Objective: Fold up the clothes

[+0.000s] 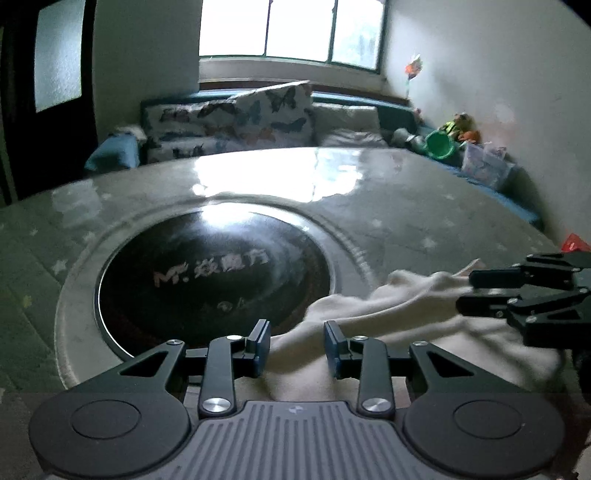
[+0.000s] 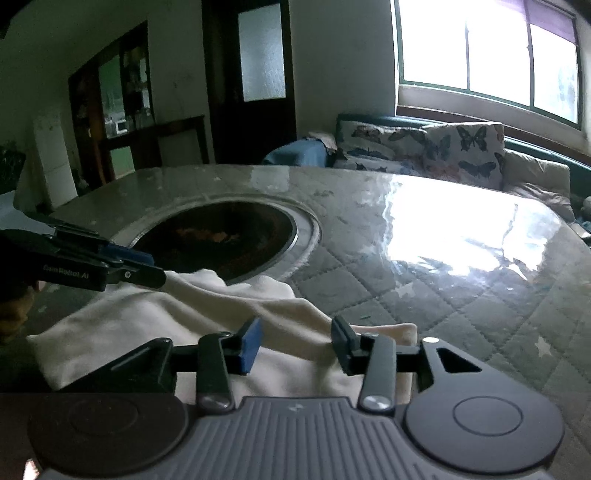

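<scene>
Lying rumpled on the near edge of the tabletop [image 2: 424, 295]: cream garment [image 1: 388, 317], partly overlapping the ring around the dark round inset [image 1: 210, 273]. Bunched in soft ridges, not yet flattened; no clean fold line visible, so folding judged at an early stage.

Left claw [image 1: 295, 349]: released, blue pads [image 1: 263, 347] spread either side of a raised ridge of cloth, nothing pinched. Positioned low over the near left part of the garment, probably to take an edge there. Seen from the right wrist view, left claw [image 2: 147, 264] at the far left side of the cloth, tips close above it; contact cannot be told.

Right claw [image 2: 295, 345]: released, jaws apart, straddling a cloth ridge near the right-hand edge without gripping. Seen from the left wrist view, right claw [image 1: 467, 295] reaching in from the right, over the garment's far right portion.

Both claws placed at opposite ends of the cloth, likely so that two edges can be seized together and the piece spread or doubled over.

Beyond the tabletop: sofa with butterfly cushions [image 1: 258, 110], window [image 1: 288, 29] behind, glare reflected on the quilted, glossy cover. Motion blur in the left view; fine details uncertain.
</scene>
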A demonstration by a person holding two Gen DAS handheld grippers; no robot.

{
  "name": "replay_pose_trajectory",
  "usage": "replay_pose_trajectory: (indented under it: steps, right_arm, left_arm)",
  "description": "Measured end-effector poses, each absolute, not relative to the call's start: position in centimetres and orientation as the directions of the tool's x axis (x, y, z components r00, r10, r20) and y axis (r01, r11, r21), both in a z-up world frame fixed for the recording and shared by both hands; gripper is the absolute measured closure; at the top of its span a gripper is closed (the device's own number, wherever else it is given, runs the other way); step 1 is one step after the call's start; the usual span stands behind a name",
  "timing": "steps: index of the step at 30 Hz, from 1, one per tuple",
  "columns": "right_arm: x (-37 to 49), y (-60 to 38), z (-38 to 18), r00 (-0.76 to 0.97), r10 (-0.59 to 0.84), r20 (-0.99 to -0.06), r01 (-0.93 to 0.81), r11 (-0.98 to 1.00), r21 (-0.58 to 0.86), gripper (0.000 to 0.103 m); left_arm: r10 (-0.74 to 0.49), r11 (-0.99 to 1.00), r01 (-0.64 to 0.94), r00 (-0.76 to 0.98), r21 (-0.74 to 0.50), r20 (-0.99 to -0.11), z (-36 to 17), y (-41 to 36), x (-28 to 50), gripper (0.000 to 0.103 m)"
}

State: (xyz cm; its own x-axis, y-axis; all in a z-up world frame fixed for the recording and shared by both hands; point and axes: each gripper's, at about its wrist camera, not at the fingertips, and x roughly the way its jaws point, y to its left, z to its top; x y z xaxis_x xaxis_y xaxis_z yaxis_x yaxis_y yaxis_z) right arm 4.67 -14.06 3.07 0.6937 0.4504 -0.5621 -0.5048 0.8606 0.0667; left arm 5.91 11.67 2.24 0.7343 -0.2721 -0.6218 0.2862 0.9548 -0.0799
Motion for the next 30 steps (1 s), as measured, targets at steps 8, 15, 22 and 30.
replay_pose_trajectory:
  steps: [8, 15, 22, 30]
  right_arm:
    - [0.3, -15.0, 3.4, 0.685, 0.51, -0.52, -0.557, 0.827, 0.078, 0.059]
    - [-2.8, -15.9, 2.8, 0.713, 0.485, -0.506, -0.566, 0.825, -0.006, 0.06]
    - [-5.0, -17.0, 3.8, 0.735, 0.488, -0.471, -0.555, 0.832, -0.002, 0.062]
    - [-5.4, -17.7, 2.1, 0.694, 0.485, -0.532, -0.55, 0.834, 0.044, 0.069]
  left_arm:
    - [-0.358, 0.917, 0.39, 0.704, -0.087, -0.613, 3.0, 9.4, 1.0, 0.068]
    - [-0.363, 0.908, 0.411, 0.683, -0.077, -0.633, 1.8, 8.7, -1.3, 0.068]
    - [-0.363, 0.915, 0.39, 0.689, -0.102, -0.627, 1.8, 9.4, -1.9, 0.068]
    - [-0.359, 0.915, 0.392, 0.687, -0.094, -0.632, 1.2, 9.3, -2.8, 0.068]
